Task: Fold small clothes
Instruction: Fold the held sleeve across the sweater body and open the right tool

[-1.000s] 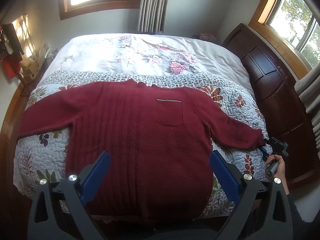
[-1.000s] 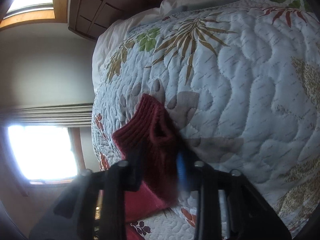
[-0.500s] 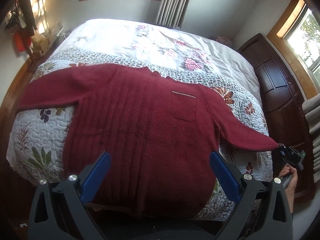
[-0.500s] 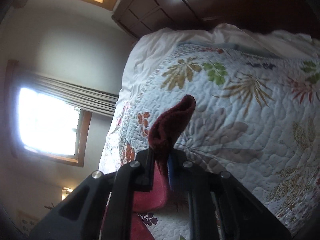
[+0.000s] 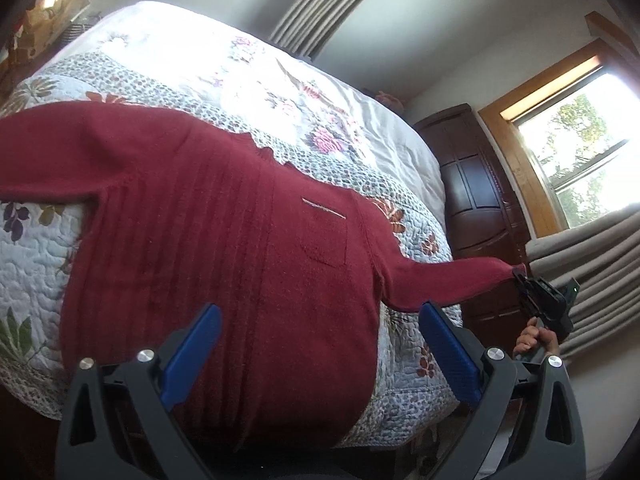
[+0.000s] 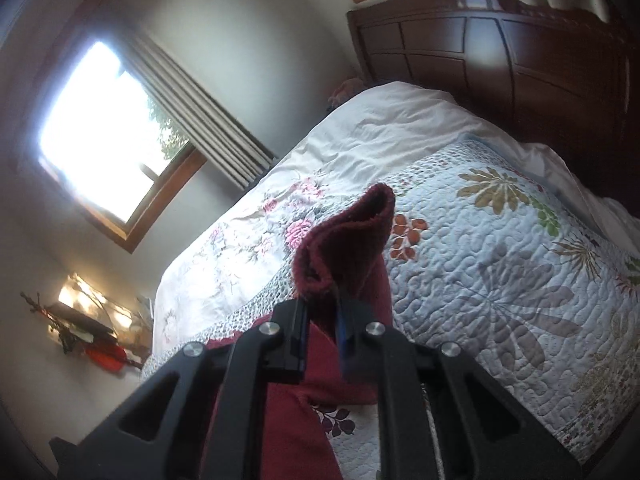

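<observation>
Maroon sweater sleeve (image 5: 448, 280) is stretching rightward off the bed (image 5: 360, 112), its cuff (image 6: 348, 236) pinched in the closed right gripper (image 6: 324, 316); the left gripper (image 5: 320, 344) is hovering wide open, empty, over the hem.

Blown-out window (image 6: 100, 128) glare, fisheye-warped edges

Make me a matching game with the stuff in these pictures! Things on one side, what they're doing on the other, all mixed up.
Things:
1. right gripper
2. left gripper
3. red sweater
4. dark wooden wardrobe

States:
A. spread flat on the floral quilt
B. open, holding nothing
C. standing beside the bed
D. shut on the sweater's sleeve cuff, lifted off the bed

Pairs: 1-D, 2-B, 3-A, 4-C
</observation>
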`<action>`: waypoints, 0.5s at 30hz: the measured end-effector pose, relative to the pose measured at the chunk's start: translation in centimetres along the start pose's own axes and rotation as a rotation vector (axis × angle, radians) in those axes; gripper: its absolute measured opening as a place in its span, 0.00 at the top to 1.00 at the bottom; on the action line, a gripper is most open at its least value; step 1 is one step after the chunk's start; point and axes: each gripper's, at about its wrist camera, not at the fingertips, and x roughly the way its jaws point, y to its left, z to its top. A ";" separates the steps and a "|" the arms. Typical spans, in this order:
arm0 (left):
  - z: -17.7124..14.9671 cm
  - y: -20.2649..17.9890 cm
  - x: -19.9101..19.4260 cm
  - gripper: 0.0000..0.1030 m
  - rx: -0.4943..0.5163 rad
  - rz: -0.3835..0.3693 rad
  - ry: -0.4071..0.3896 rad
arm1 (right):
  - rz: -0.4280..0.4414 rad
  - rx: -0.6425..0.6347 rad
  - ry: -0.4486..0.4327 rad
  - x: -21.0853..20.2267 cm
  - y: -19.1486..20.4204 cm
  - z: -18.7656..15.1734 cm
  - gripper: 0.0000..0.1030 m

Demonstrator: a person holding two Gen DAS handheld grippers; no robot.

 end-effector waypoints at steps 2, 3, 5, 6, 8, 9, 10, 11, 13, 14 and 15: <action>0.2 0.6 0.7 0.04 0.007 0.001 0.030 | -0.004 -0.062 0.014 0.7 3.1 -0.6 0.90; 0.2 1.0 0.9 0.04 0.012 0.007 0.039 | -0.003 -0.086 0.019 1.1 4.4 -1.0 0.90; 0.3 1.9 1.5 0.04 0.005 0.022 0.062 | 0.004 -0.133 0.033 2.0 7.2 -1.8 0.90; 0.3 2.5 1.7 0.04 -0.011 0.020 0.071 | 0.005 -0.155 0.040 2.5 8.4 -2.2 0.90; 0.5 4.1 2.1 0.04 -0.056 -0.003 0.092 | 0.006 -0.205 0.056 3.4 11.2 -3.3 0.90; 0.6 4.8 2.3 0.04 -0.069 -0.007 0.104 | 0.003 -0.234 0.064 4.0 12.6 -3.8 0.90; 0.7 5.6 2.6 0.04 -0.085 -0.008 0.119 | 0.000 -0.261 0.073 4.6 13.9 -4.4 0.90; 0.8 6.2 2.8 0.04 -0.099 -0.012 0.130 | -0.004 -0.285 0.082 5.2 15.1 -5.1 0.90; 0.9 7.3 2.9 0.04 -0.117 -0.032 0.137 | -0.026 -0.339 0.113 6.8 17.6 -6.6 0.90; 1.1 7.7 2.9 0.04 -0.119 -0.051 0.137 | -0.041 -0.369 0.126 7.7 18.6 -7.5 0.90; 1.2 7.9 2.7 0.04 -0.121 -0.067 0.135 | -0.055 -0.397 0.141 8.6 19.6 -8.4 0.90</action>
